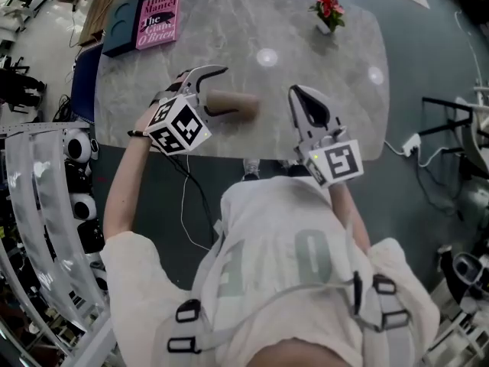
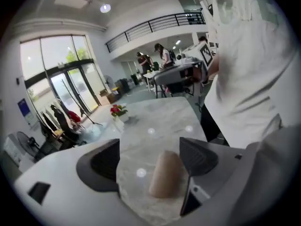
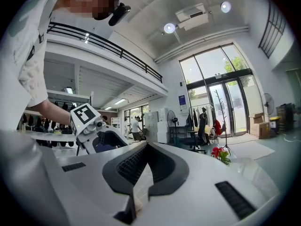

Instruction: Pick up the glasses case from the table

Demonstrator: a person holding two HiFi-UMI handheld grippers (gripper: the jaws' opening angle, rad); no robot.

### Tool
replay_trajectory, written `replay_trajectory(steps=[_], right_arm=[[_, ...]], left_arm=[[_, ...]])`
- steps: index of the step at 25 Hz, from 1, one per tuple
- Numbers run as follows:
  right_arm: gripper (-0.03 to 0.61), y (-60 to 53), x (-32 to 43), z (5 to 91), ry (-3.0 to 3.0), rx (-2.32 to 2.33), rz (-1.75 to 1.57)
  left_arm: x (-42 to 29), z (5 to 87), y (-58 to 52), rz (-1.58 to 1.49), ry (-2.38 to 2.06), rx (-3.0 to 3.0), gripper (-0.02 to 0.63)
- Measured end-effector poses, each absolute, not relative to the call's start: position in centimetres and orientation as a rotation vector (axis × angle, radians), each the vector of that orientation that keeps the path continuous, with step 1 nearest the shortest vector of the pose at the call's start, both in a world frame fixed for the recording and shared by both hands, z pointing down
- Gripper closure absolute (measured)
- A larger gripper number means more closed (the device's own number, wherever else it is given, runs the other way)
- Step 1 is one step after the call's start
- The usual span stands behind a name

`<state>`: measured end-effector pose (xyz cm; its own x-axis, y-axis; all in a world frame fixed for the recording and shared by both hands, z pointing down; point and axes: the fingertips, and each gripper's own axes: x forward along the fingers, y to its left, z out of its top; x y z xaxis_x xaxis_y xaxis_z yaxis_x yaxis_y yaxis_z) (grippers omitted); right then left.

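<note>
The tan, tube-shaped glasses case point(image 1: 235, 105) lies on the grey marble table point(image 1: 306, 44) near its front edge. My left gripper point(image 1: 218, 92) is open, its two fingers on either side of the case's left end. In the left gripper view the case point(image 2: 164, 175) lies between the spread jaws of the left gripper point(image 2: 150, 159), closer to the right-hand one, with no clear contact. My right gripper point(image 1: 296, 94) is shut and holds nothing, hovering over the table to the right of the case. The right gripper view shows the right gripper point(image 3: 146, 154) with its jaws closed, and the left gripper point(image 3: 89, 126) beyond.
A pink book point(image 1: 157, 21) and a dark blue case point(image 1: 122, 27) lie at the table's far left corner. A small pot of red flowers point(image 1: 327, 14) stands at the far right. A blue chair point(image 1: 84, 82) stands left of the table, with cables on the floor.
</note>
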<state>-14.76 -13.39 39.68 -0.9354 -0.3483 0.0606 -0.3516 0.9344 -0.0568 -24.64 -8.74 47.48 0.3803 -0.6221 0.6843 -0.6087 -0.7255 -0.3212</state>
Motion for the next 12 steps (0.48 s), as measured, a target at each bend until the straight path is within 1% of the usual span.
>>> replay_trajectory(steps=[5, 12], right_arm=[[0.577, -13.2, -14.3, 40.5, -3.013, 0.564, 0.12], [0.577, -13.5, -13.7, 40.8, -2.996, 0.591, 0.12]], left_arm=[[-24.6, 53.0, -7.7, -1.611, 0.859, -2.693, 0.236], [-23.4, 57.7, -7.2, -1.818, 0.552, -2.603, 0.236]])
